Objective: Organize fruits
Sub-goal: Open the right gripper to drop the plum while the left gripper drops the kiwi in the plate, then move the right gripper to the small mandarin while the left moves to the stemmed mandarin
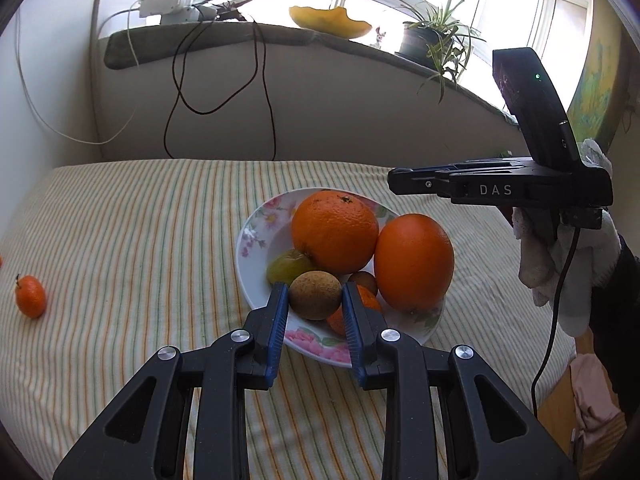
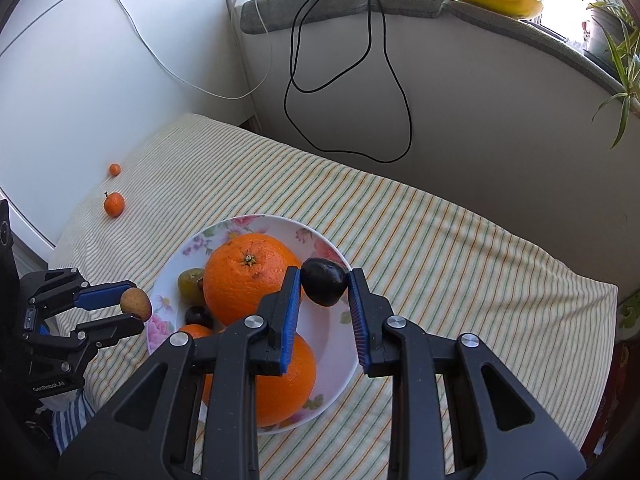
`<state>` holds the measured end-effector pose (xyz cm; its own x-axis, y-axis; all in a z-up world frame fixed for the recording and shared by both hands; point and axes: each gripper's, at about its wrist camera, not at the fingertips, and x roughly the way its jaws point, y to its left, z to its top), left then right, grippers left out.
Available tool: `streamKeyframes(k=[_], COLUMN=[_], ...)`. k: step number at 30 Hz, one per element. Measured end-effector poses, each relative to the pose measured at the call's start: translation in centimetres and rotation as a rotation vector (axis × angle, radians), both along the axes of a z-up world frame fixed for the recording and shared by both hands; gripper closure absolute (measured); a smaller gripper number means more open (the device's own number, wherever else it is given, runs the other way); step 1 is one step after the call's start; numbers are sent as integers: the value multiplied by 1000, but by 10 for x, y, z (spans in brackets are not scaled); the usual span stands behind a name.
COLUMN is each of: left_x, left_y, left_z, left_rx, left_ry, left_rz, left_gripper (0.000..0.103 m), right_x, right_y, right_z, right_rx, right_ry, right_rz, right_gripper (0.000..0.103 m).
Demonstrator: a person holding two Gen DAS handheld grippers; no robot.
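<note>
A floral white plate (image 1: 256, 228) (image 2: 340, 364) on the striped cloth holds two large oranges (image 1: 334, 232) (image 2: 244, 276), a green fruit (image 1: 286, 266), a small dark fruit (image 2: 199, 316) and a small mandarin (image 1: 370, 300). My left gripper (image 1: 315, 294) (image 2: 134, 310) is shut on a brown kiwi-like fruit (image 1: 315, 295) (image 2: 136, 303) over the plate's near rim. My right gripper (image 2: 325, 282) is shut on a dark plum (image 2: 323, 281) above the plate; its body shows in the left wrist view (image 1: 500, 190).
Two small mandarins (image 2: 114, 204) (image 2: 115, 169) lie on the cloth at the far left; one shows in the left wrist view (image 1: 30, 296). A windowsill behind carries a power strip (image 1: 164, 6), hanging cables (image 2: 348, 80), a yellow bowl (image 1: 330, 22) and a potted plant (image 1: 432, 40).
</note>
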<state>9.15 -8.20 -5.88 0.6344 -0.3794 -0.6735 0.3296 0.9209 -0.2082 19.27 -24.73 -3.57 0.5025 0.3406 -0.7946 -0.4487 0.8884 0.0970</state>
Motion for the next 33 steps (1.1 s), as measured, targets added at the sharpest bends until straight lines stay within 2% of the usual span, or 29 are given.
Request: streamKeyframes(k=[11,12,13,14,18,20,33], left_x=[3,3,3,4,4,3,-1], left_y=[-6,-7,-7,-7,-5,-5,3], left_z=[1,1,2,2,2,1,1], left_rx=[4,4,5,3,-3,-5,-20], left_ry=[-7,-8,-10,-11,-8,-6,-1], left_rz=[-10,-11,-9,-8,-4,-4,14], left_gripper=[75,72,61,58,58,58,58], right_x=[1,1,1,0,-3,-4,-8], right_y=[2,2,2,2,1,0,4], right_z=[-1,-1,0,1,6,8,19], right_rx=[10,12,15,16,29,34,52], right_ry=[-1,-1,-4,-9,-26,-32,-50], right_rz=[21,23,25,26,20,11,-1], right_gripper=[76,69,65,55,35,30,29])
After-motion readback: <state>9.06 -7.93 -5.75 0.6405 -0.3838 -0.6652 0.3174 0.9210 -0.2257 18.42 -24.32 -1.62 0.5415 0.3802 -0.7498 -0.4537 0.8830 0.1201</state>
